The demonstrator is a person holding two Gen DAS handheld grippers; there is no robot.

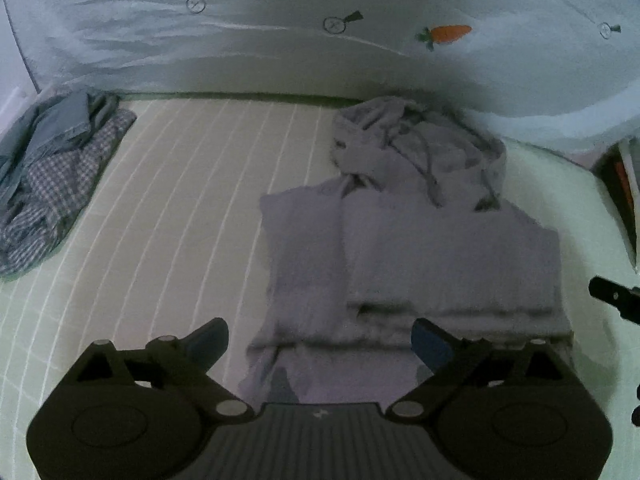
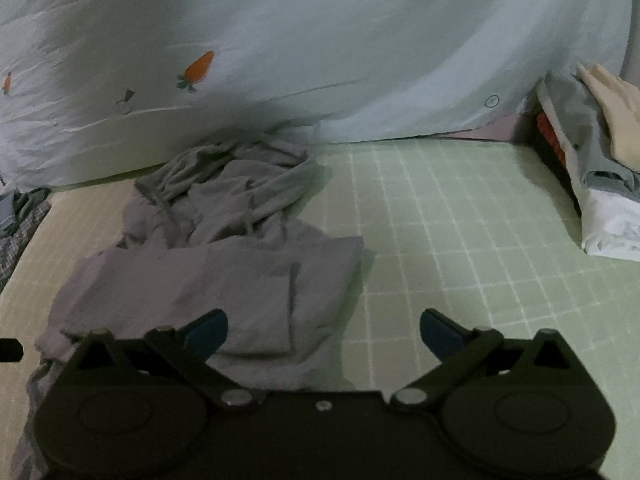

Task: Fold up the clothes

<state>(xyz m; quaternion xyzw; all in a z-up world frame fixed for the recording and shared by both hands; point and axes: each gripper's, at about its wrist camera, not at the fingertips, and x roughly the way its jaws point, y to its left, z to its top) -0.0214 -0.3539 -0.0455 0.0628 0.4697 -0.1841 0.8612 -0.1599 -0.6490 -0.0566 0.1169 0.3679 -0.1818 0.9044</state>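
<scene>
Partly folded, judging by the grey hoodie point(image 1: 412, 240): sleeves and sides turned in over the body, a narrow column lying flat on the checked sheet point(image 2: 460, 216), hem end just ahead of and between the left gripper point(image 1: 320, 340) fingers, hood point(image 1: 416, 148) bunched and rumpled at the far end. Ahead and to the left of the right gripper point(image 2: 324, 332) fingers in the other view, the near corner lapping under the left finger. Both grippers spread wide, gripping nothing. Left to do, as a judgement: hood flattened or tucked, then the column doubled end to end. Far left of the left fingers, a crumpled checked garment point(image 1: 60, 184), unfolded. Far right of the right fingers, a folded stack point(image 2: 600, 184). No brand, label or readable writing anywhere; only carrot prints point(image 1: 446, 34) and small round motifs on the pale quilt point(image 2: 320, 40) behind
</scene>
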